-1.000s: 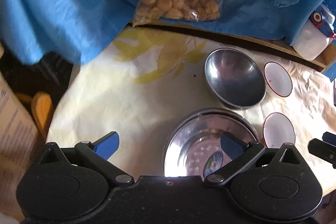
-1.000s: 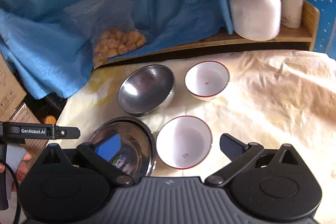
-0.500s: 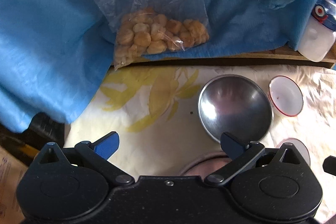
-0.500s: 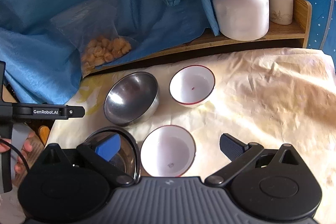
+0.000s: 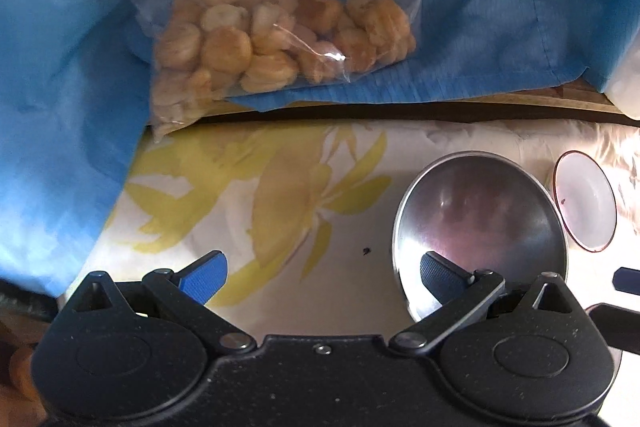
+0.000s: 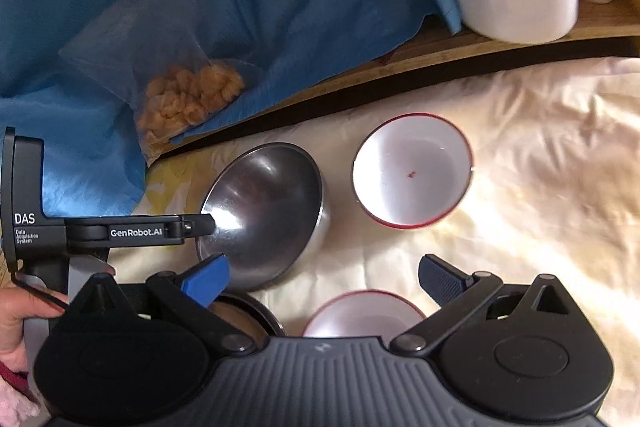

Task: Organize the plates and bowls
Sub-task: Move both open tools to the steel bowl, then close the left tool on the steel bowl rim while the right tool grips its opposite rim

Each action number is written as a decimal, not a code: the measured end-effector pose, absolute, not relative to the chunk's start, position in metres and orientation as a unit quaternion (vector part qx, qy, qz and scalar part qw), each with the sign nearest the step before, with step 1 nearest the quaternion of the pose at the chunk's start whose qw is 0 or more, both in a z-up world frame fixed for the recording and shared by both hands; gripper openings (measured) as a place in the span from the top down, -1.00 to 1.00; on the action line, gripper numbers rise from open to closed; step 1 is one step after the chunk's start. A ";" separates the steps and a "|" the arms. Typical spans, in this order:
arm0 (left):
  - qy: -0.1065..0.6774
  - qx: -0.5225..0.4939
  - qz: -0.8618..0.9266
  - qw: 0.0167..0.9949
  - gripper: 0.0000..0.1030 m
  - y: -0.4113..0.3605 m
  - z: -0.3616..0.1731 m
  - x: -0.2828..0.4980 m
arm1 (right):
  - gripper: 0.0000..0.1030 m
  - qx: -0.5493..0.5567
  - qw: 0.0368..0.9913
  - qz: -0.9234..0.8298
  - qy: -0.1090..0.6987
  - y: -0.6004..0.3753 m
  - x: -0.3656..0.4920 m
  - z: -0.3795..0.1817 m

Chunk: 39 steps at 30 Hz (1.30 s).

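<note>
On cream cloth, shiny tilted steel bowl [image 5: 480,223]

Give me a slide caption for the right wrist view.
Open right gripper hovering above a steel bowl and two white bowls.

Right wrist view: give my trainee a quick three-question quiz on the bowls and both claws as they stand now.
1. True or false: the left claw grips the steel bowl.
2. How many white bowls with red rims show in the right wrist view?
3. What lies in the clear bag on the blue cloth? A) round biscuits B) spoons C) rice

Key: 1 false, both claws are open and empty, the right claw too. 2 two: far bowl, near bowl. 3 A.
</note>
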<state>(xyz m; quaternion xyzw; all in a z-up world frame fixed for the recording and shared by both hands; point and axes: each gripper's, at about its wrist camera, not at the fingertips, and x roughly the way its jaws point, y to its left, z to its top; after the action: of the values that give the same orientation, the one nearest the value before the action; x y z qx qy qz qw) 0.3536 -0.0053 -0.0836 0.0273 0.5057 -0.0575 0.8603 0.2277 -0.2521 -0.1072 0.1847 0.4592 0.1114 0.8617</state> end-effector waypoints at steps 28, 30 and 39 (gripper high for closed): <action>0.514 0.074 -0.088 0.850 -0.37 -0.061 -0.100 0.350 | 0.28 0.189 0.854 0.086 0.476 -0.240 0.249 -0.121; 0.515 0.072 -0.091 0.849 -0.15 -0.061 -0.101 0.350 | 0.35 0.189 0.855 0.089 0.475 -0.239 0.249 -0.121; 0.512 0.055 -0.128 0.848 0.49 -0.068 -0.102 0.335 | 0.38 0.188 0.854 0.092 0.476 -0.238 0.252 -0.122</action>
<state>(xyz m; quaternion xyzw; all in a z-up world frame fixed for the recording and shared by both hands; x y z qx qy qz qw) 0.3346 -0.0680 -0.1023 0.0552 0.5121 -0.1279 0.8475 0.2518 -0.2383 -0.1223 0.1880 0.4763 0.0919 0.8541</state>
